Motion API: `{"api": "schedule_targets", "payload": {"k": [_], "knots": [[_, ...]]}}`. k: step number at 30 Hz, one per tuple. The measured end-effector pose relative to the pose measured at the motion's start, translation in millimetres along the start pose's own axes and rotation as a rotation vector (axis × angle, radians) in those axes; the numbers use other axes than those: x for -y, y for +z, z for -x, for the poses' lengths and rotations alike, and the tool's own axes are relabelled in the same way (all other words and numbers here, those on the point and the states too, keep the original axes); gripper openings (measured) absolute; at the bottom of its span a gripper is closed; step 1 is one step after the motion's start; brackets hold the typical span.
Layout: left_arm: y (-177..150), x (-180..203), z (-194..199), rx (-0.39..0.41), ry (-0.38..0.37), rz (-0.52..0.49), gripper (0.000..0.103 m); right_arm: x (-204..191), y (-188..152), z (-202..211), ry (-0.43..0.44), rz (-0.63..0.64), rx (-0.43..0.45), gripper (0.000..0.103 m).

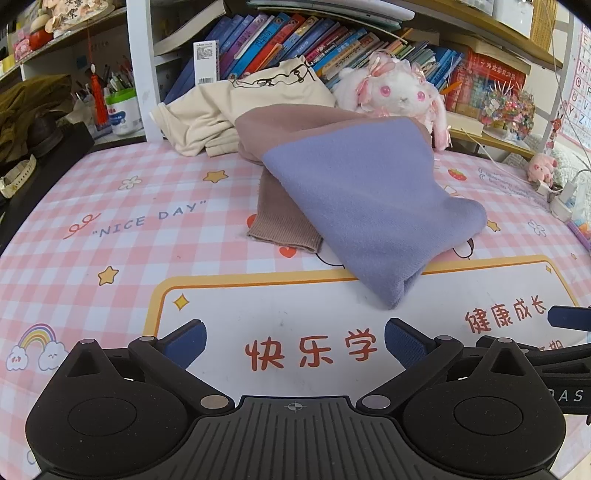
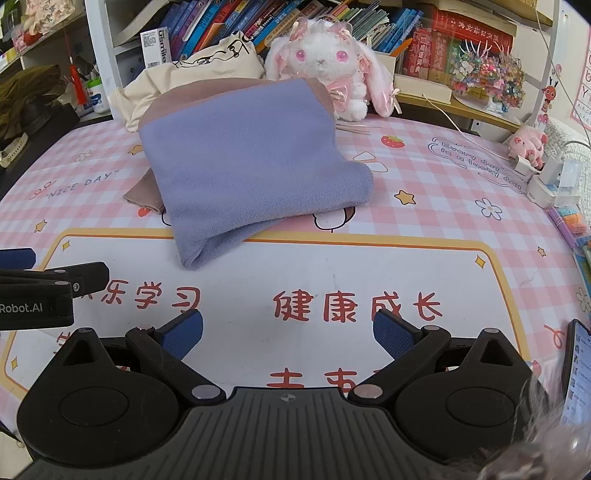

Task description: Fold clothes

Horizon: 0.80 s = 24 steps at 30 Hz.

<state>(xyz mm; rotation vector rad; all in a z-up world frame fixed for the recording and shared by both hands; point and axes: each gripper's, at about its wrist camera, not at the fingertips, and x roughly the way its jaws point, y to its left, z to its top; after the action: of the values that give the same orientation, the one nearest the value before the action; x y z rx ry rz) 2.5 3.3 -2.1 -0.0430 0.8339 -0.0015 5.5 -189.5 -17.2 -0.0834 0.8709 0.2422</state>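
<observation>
Sitting folded on the pink checked desk mat (image 2: 424, 206), the purple-and-mauve garment (image 2: 243, 155) looks about done: purple body doubled over itself, near corner overlapping the mat's yellow-bordered white panel (image 2: 332, 266). One mauve ribbed cuff (image 1: 284, 229) sticks out flat from under its left side, so my read is a sleeve is not tucked yet.

Fabric: soft fleecy knit, matte, thick rounded fold edges, no crisp crease. Should hold shape but will slump if dragged.

Behind the garment, touching its far edge: a cream garment (image 1: 229, 110), crumpled, unfolded, with a black line print. Likely next in the queue, parked there to keep the working area free. Just right of that, behind the garment: a white-and-pink plush rabbit (image 2: 325, 62), leaning on the bookshelf (image 1: 295, 33).

Left gripper (image 1: 295, 339): fingers spread wide, nothing between them, hovering over the white panel on the near side of the garment. Right gripper (image 2: 288, 328): same, released and empty, beside the left one. Both well short of the cloth, neither touching it. Blue textured pads (image 2: 393, 334) look grippy enough for knit.
</observation>
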Motion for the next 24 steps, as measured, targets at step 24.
{"api": "schedule_targets", "payload": {"k": [24], "knots": [[1.5,-2.3,-2.5,-0.007,0.009,0.009,0.103,-1.4,2.0,-3.5,0.001,0.003,-0.008,0.1]]}}
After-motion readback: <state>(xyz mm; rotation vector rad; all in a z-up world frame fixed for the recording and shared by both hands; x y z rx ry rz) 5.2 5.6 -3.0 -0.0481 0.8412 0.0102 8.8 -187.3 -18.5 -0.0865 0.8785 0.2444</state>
